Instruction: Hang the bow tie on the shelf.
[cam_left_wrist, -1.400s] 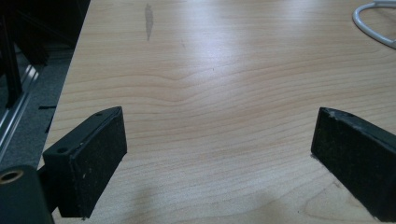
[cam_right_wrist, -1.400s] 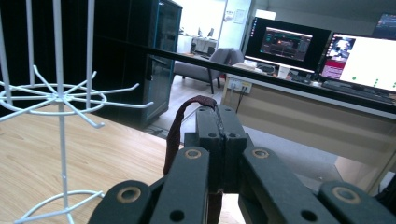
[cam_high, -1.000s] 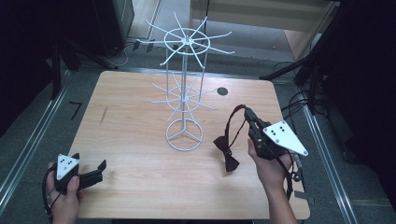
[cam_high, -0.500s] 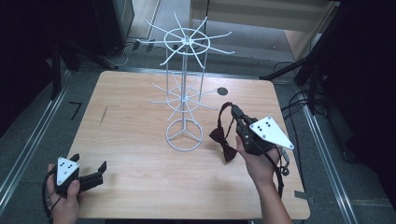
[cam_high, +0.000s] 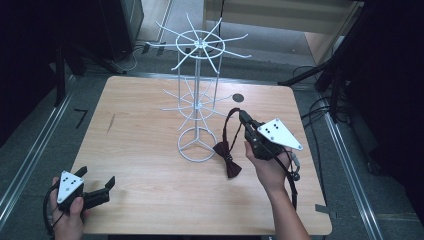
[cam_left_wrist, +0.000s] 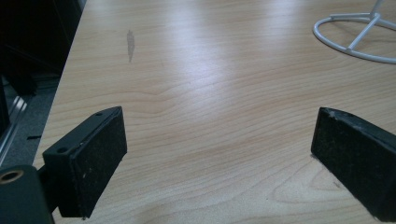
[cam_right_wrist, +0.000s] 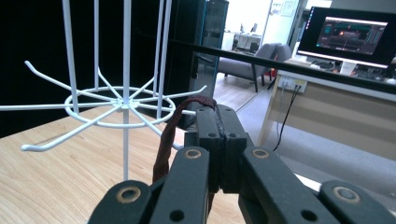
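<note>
A white wire rack (cam_high: 198, 100) with hooked arms on two tiers stands mid-table on a ring base (cam_left_wrist: 355, 32). My right gripper (cam_high: 242, 116) is to the right of the rack, shut on the strap of a dark red bow tie (cam_high: 227, 157), whose bow hangs just above the table beside the base. In the right gripper view the closed jaws (cam_right_wrist: 217, 116) pinch the strap (cam_right_wrist: 163, 140) close to the lower tier of hooks (cam_right_wrist: 121, 100). My left gripper (cam_high: 96, 176) rests at the table's front left, open with bare wood between its pads (cam_left_wrist: 222, 128).
A small black disc (cam_high: 238, 97) lies on the table behind the right gripper. A dark smudge (cam_high: 111, 122) marks the wood at the left. Metal rails run along both sides of the table, and a monitor (cam_right_wrist: 355, 35) stands on a desk beyond it.
My right gripper has carried the bow tie to the left, closer to the rack and slightly lower. The left gripper has stayed where it was.
</note>
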